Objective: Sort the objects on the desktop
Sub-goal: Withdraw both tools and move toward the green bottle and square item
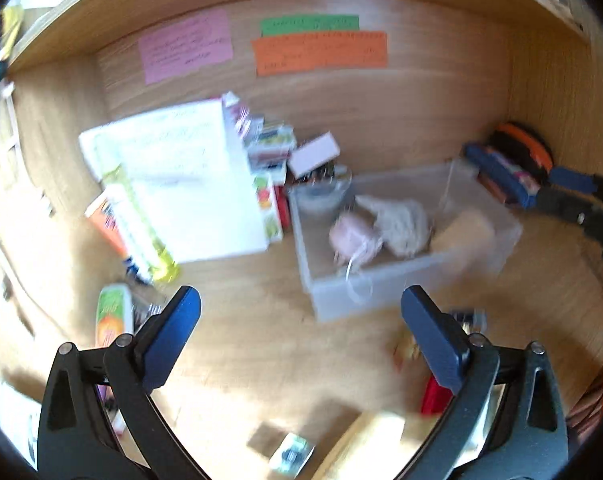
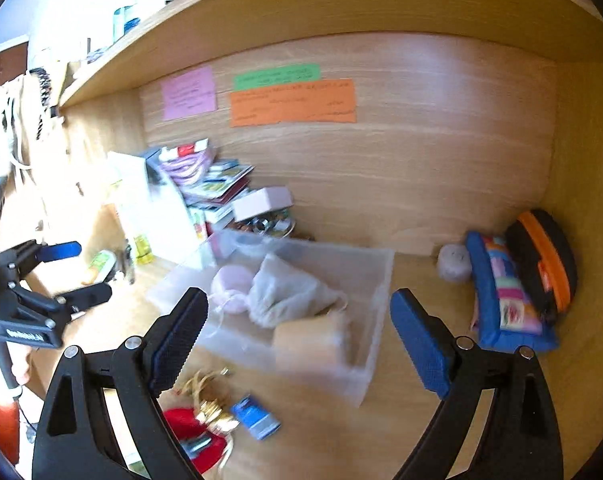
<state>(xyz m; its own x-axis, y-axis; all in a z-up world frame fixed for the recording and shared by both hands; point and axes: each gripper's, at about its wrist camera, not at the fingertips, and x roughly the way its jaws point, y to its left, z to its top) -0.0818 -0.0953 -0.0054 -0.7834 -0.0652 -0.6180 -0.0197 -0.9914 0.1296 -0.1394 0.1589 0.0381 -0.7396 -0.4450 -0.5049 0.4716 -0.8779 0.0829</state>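
Both pairs of tongs are held wide, nothing between the jaws: left gripper [image 1: 301, 336], right gripper [image 2: 299, 340]. Ahead of both, a clear plastic bin [image 1: 381, 292] stands on the wooden desk [image 1: 253, 320], holding a pink ball [image 1: 351, 236], a pale cloth bag [image 1: 401, 220] and a tan block [image 1: 467, 228]. A white box [image 1: 189, 184] stands left of the bin. Only the right view shows the blue packet [image 2: 255, 416] and red item [image 2: 189, 424]. Wall notes [image 2: 293, 102] are blurred, unreadable.
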